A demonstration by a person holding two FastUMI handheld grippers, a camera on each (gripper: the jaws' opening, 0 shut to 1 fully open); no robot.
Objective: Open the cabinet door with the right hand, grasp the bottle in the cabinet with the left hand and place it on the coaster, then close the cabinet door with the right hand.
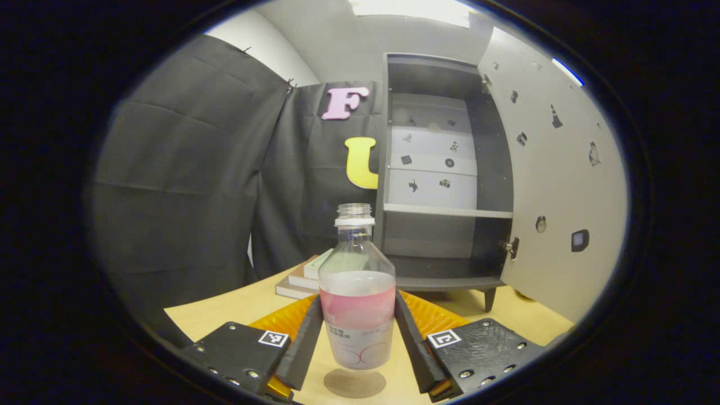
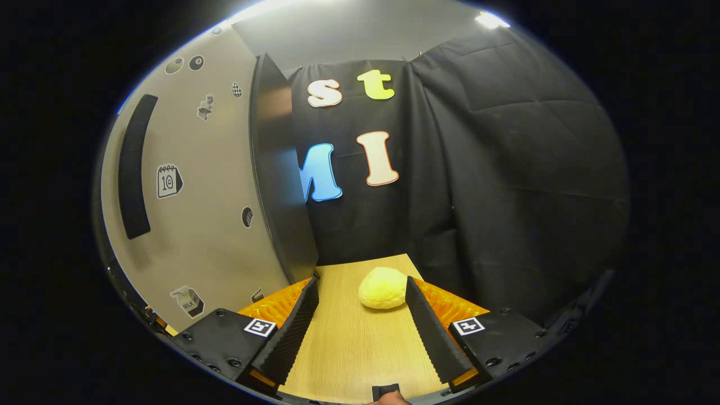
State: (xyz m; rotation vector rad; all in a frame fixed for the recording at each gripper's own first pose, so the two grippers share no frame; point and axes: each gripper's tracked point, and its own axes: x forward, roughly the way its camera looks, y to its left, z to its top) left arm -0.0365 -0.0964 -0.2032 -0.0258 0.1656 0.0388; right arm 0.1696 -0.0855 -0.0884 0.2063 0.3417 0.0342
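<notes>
Bottle (image 1: 356,292) upright at 6 o'clock in left gripper view, between the two black fingers of left gripper (image 1: 358,343). Clear plastic, no cap, pink band around the middle, white printed label lower down. Both finger pads (image 1: 304,343) against bottle sides, clenched on it. Round coaster (image 1: 354,383) directly under bottle base at 6 o'clock; gap or contact between base and coaster not clear. Light wood table (image 1: 225,315) underneath, running to 5 and 7 o'clock. Stack of books (image 1: 301,278) behind bottle at 10 o'clock of it, lying flat on table. Cabinet (image 1: 444,169) at 1 o'clock from bottle, dark inside, shelf (image 1: 447,211) across the middle, standing on short legs. Cabinet door (image 1: 554,185) swung wide open at 3 o'clock, pale inner face with small stickers, hinge (image 1: 512,246) at lower edge.

Right gripper view: right gripper (image 2: 360,332) at 6 o'clock, fingers spread apart, nothing between them, released. Bare table between fingers. Yellow lumpy ball-like object (image 2: 383,288) at 12 o'clock of fingers, resting on table, just beside tip of right-hand finger, contact unclear. Door outer face at 9 o'clock, pale with stickers, long dark handle (image 2: 132,169) at far 9 o'clock, dark door edge toward centre. Fingertip of a hand (image 2: 388,399) at very bottom, 6 o'clock.
</notes>
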